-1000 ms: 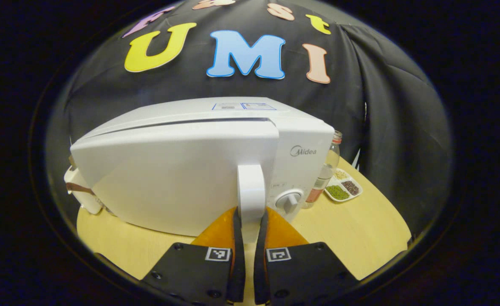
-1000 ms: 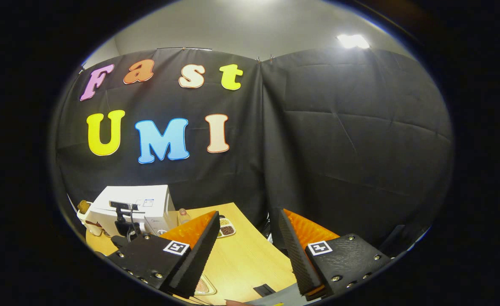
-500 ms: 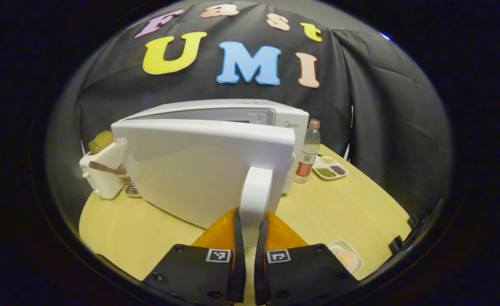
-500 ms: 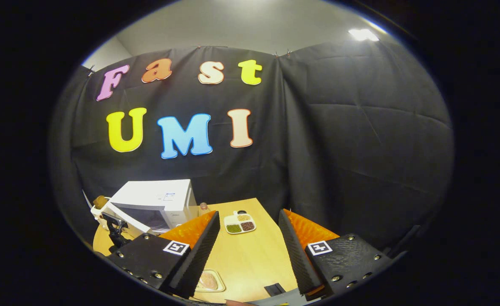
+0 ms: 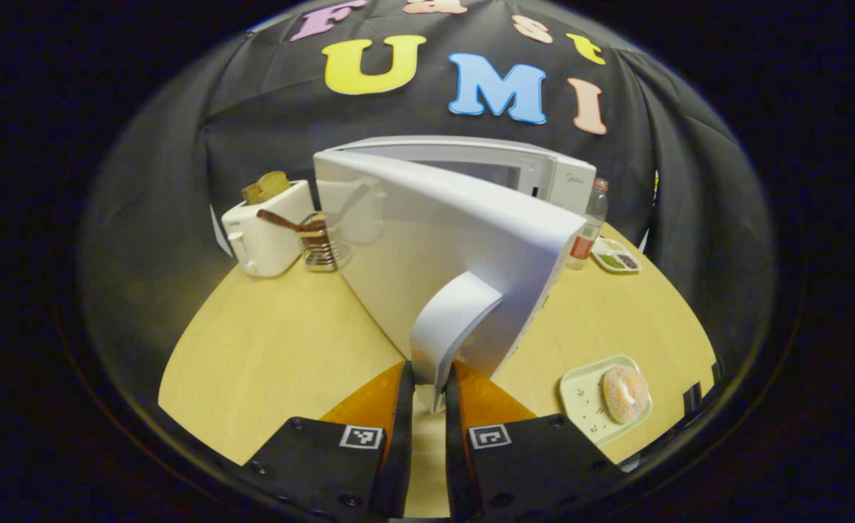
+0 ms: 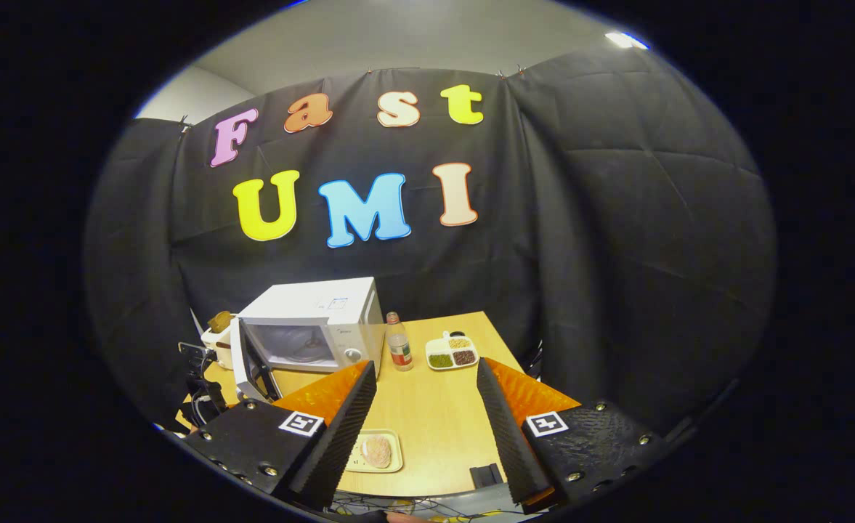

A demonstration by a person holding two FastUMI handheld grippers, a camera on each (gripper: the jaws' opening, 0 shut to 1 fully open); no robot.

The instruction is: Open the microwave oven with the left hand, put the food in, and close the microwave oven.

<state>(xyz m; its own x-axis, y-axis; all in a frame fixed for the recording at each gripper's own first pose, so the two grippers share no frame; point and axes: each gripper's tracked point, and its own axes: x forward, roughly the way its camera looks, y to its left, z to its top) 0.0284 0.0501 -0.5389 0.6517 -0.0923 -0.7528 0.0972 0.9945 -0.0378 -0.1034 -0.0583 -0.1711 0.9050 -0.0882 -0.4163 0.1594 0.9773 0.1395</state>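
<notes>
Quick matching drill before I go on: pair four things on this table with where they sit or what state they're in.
Things:
1. microwave door
2. doughnut
3. left claw
4. right claw

States:
A. open, holding nothing
B. on a pale plate near the table's front edge
C. swung out from the microwave oven
D. shut on the door handle

Pairs: 1-C, 2-B, 3-D, 4-A
</notes>
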